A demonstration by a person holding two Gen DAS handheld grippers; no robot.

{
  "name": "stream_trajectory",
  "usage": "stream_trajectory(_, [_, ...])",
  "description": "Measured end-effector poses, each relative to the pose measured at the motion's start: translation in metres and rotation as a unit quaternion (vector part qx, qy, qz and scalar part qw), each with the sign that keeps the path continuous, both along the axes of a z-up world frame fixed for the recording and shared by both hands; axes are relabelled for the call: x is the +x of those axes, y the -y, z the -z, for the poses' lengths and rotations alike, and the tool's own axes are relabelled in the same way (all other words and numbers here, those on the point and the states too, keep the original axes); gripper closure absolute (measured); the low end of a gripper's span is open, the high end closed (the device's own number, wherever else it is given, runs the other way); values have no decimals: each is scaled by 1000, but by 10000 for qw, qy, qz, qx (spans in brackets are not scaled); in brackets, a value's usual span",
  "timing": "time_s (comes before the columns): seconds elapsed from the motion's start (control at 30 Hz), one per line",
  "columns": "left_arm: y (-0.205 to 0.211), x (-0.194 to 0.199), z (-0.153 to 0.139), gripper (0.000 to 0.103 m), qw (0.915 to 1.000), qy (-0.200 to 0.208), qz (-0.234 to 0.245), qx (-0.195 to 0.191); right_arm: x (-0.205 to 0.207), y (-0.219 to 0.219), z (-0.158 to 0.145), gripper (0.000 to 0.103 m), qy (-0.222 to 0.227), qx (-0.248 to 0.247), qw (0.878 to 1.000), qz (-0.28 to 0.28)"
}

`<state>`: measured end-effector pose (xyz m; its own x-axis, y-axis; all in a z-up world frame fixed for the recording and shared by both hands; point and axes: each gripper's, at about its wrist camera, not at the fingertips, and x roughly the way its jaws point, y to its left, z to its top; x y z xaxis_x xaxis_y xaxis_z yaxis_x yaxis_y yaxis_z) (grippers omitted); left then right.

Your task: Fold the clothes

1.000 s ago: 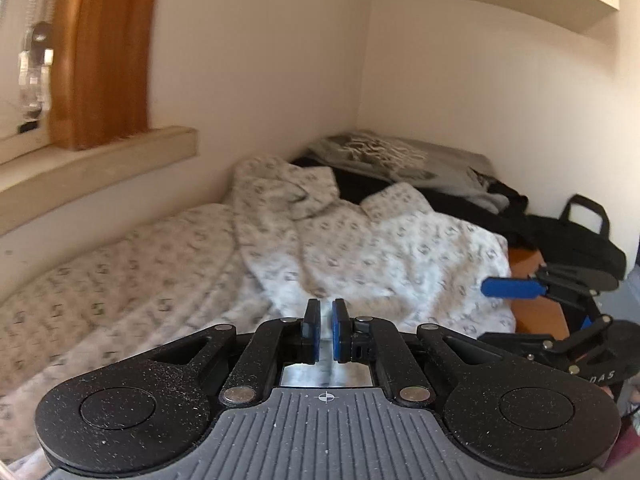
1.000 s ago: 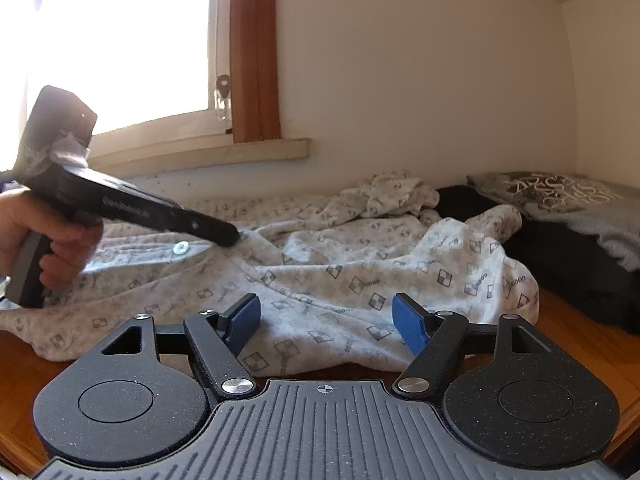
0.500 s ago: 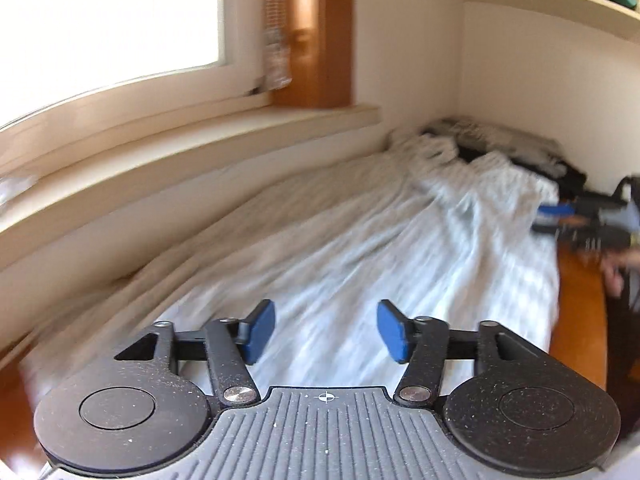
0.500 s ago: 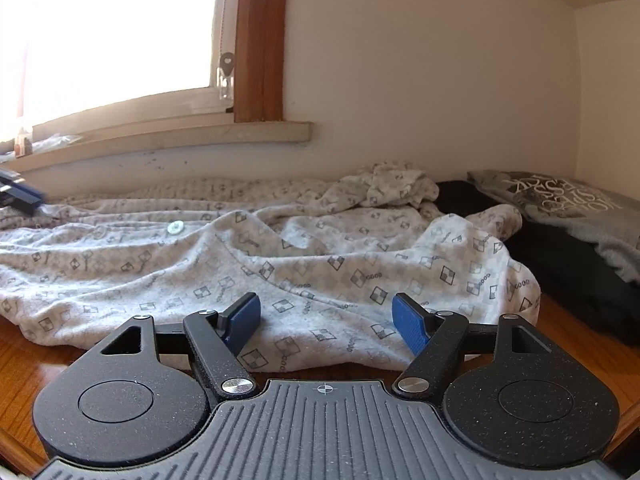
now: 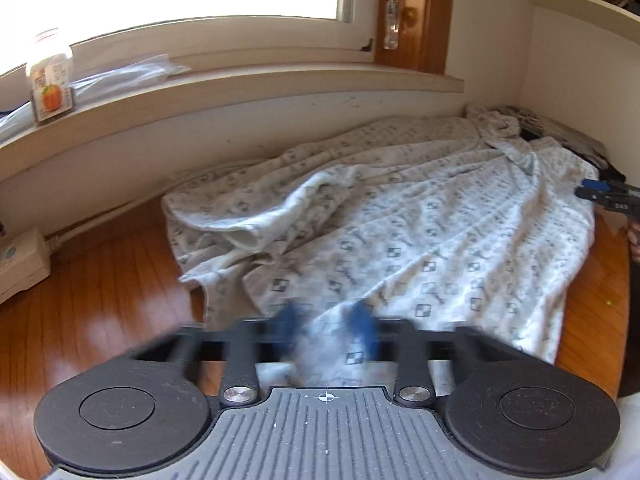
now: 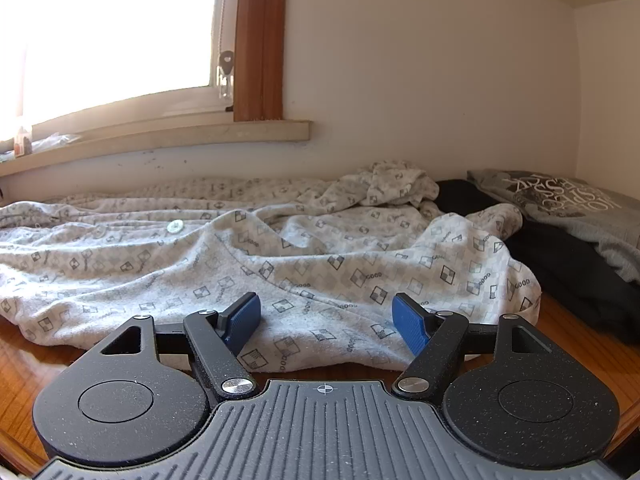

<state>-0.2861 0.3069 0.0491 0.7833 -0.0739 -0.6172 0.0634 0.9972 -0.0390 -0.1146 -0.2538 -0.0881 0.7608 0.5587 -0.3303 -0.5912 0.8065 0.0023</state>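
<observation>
1. One patterned white garment (image 5: 420, 232), spread rumpled over wooden table (image 5: 92, 280) below window sill (image 5: 256, 88).
2. Right gripper (image 6: 326, 322): jaws wide apart, low before garment's near edge, gripping nothing.
3. Left gripper (image 5: 326, 330): blurred, pads (image 5: 366, 330) apart, cloth between; grip cannot be told.

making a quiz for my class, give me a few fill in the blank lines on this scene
1. The patterned garment lies spread on a ____ table.
2. The right gripper has its fingers ____.
3. A jar stands on the window ____.
4. The grey printed shirt rests on ____ clothing.

Missing: wooden; open; sill; black
</observation>
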Motion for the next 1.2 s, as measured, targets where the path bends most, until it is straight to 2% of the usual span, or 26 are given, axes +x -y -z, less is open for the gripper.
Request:
stream_trajectory(0.17, [1,-7,-10,99,9994,215,-223,132,0,0,0,31,0,-13,10000,-22])
stream_trajectory(0.23, [22,-10,-10,90,9991,251,-65,338,1,0,0,31,0,-25,10000,-38])
stream_trajectory(0.3, [42,-13,-10,63,9981,288,94,543,1,0,0,30,3,-54,10000,-53])
stream_trajectory(0.37, [63,-16,-10,51,9963,324,253,748,2,0,0,30,-7,-67,10000,-60])
stream_trajectory(0.4, [73,-18,-11,47,9952,343,332,850,2,0,0,30,-17,-68,10000,-65])
stream_trajectory(0.5, [103,-22,-11,44,9909,397,570,1156,2,0,-1,24,-42,-91,9999,-35])
stream_trajectory(0.57, [123,-25,-10,44,9878,414,777,1284,0,2,-3,19,-52,-104,9999,35])
stream_trajectory(0.63, [142,-27,-7,44,9847,415,1024,1349,-3,10,-7,20,-121,9,9998,155])
stream_trajectory(0.7, [157,-29,-3,44,9814,403,1210,1436,-2,24,-11,22,-411,319,9982,296])
stream_trajectory(0.77, [166,-28,1,44,9784,367,1324,1547,0,36,-14,36,-619,436,9957,525])
stream_trajectory(0.93, [178,-19,6,45,9737,342,1484,1694,17,54,-15,37,-1139,630,9886,758])
stream_trajectory(1.03, [179,-9,6,60,9730,317,1527,1703,31,54,-16,37,-1237,640,9865,861])
stream_trajectory(1.07, [178,-6,6,70,9737,286,1536,1661,37,54,-17,37,-1286,656,9856,880])
stream_trajectory(1.1, [179,-3,7,87,9733,263,1573,1650,42,53,-17,37,-1328,675,9849,886])
stream_trajectory(1.13, [179,-1,8,93,9729,236,1600,1653,47,52,-18,37,-1365,688,9842,892])
stream_trajectory(1.2, [177,0,9,97,9734,256,1573,1649,57,51,-21,38,-1454,697,9826,922])
